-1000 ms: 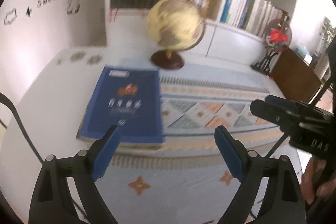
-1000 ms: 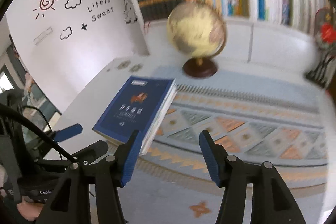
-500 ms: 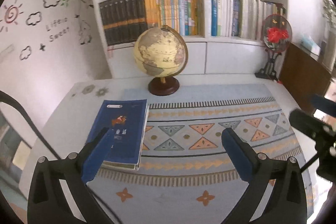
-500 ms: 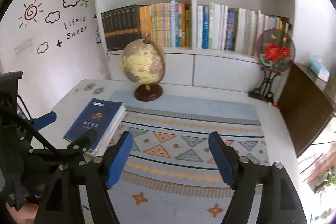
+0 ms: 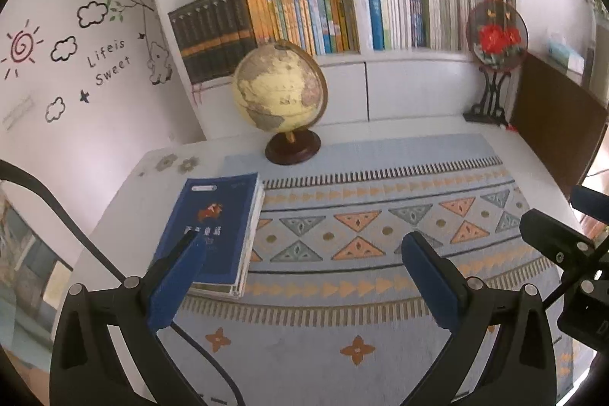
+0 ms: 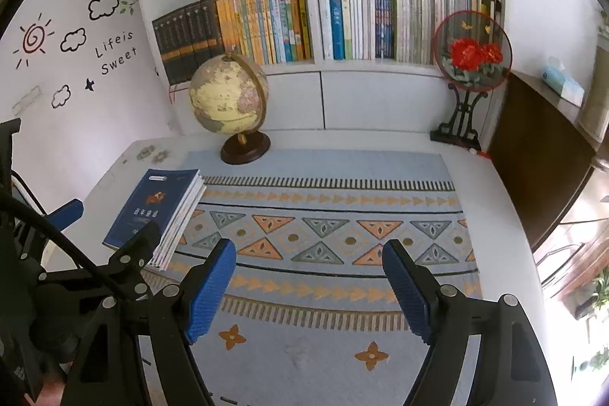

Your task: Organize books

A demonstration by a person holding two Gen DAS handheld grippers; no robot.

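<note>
A stack of books with a blue cover on top (image 5: pixel 217 227) (image 6: pixel 156 212) lies flat on the left side of the patterned mat (image 5: pixel 380 238) (image 6: pixel 331 234). My left gripper (image 5: pixel 300 253) hangs above and in front of the stack, its jaws wide open and empty; its left fingertip overlaps the blue cover in the picture. My right gripper (image 6: pixel 308 267) is open over the mat's middle, nothing between its blue pads (image 6: pixel 209 288). The left gripper's black body shows at the left edge of the right wrist view.
A globe (image 5: pixel 281 90) (image 6: pixel 228 97) stands behind the stack. White shelves (image 5: pixel 342 59) full of upright books line the back wall. A red-flower fan on a black stand (image 6: pixel 472 59) sits at the back right, beside a brown board (image 6: pixel 540 155).
Both grippers have pulled back and risen from the book stack, which now looks smaller and farther. Both sets of jaws stand wider than a second ago. The stack lies still.
</note>
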